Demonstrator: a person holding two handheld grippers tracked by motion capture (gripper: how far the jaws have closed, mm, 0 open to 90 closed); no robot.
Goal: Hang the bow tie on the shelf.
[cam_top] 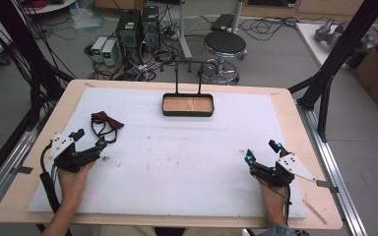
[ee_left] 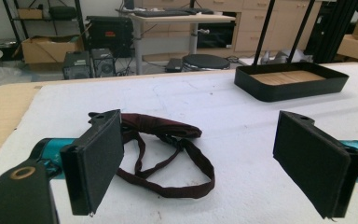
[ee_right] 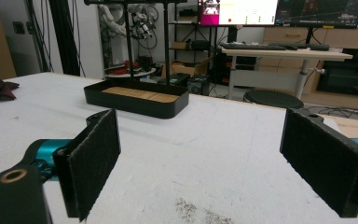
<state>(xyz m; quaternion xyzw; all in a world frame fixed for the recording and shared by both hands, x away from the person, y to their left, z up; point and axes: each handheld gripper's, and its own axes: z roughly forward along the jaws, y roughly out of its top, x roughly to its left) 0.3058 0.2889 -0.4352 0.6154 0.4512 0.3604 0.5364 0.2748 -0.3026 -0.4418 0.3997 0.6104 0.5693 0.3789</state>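
A dark maroon bow tie with a looped strap (cam_top: 105,125) lies on the white mat at the left. In the left gripper view the bow tie (ee_left: 168,154) lies just beyond my jaws, mostly toward the left one. My left gripper (cam_top: 89,139) is open, a short way below and left of the tie, nothing between its jaws (ee_left: 205,163). My right gripper (cam_top: 261,150) rests open at the mat's right side, with bare mat between its jaws (ee_right: 205,168). A black tray with a wooden floor and a tall black handle (cam_top: 187,112) stands at the far middle.
The white mat (cam_top: 177,157) covers most of the wooden table (cam_top: 27,147). Black frame posts stand at the table's left and right edges. A stool (cam_top: 225,44), computers and cables are on the floor beyond the table. Dark specks mark the mat near the middle.
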